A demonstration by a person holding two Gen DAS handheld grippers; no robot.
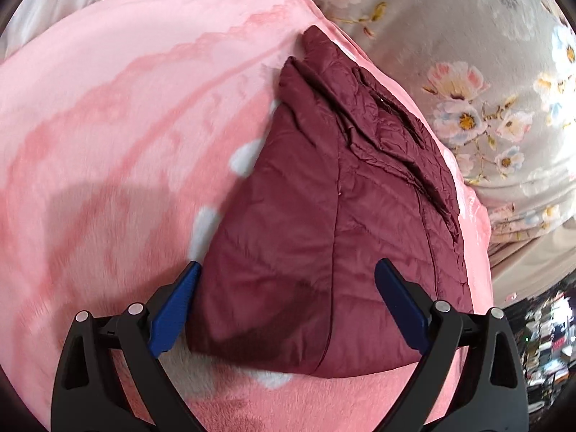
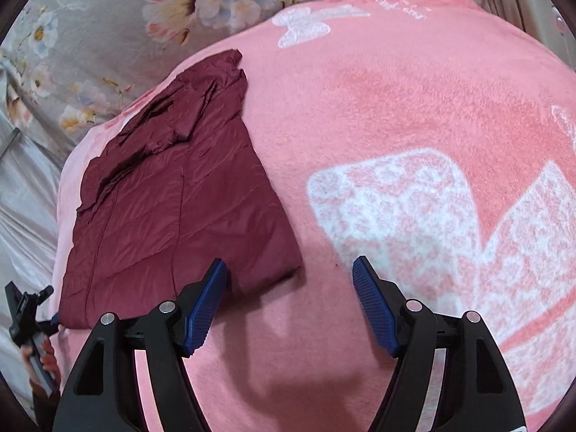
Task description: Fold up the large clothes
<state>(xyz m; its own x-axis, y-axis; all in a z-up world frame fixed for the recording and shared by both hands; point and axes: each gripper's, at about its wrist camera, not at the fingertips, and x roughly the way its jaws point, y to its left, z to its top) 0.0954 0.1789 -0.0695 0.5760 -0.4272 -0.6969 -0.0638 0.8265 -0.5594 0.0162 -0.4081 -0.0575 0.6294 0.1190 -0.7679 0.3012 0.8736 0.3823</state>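
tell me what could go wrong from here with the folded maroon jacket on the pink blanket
1. The maroon jacket is puffy and slick-looking, and its loose upper layers are rumpled, so the fold may spring open.
2. Both the left gripper and right gripper are open and empty, so nothing is holding it.
3. It lies near the pink blanket edge, so a nudge might push it off.

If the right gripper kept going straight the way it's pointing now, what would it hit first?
Most likely the pink blanket. The right gripper is open and empty, with bare blanket between its fingers. The folded maroon jacket lies just left of that line, its near corner by the left finger, though depth is hard to judge.
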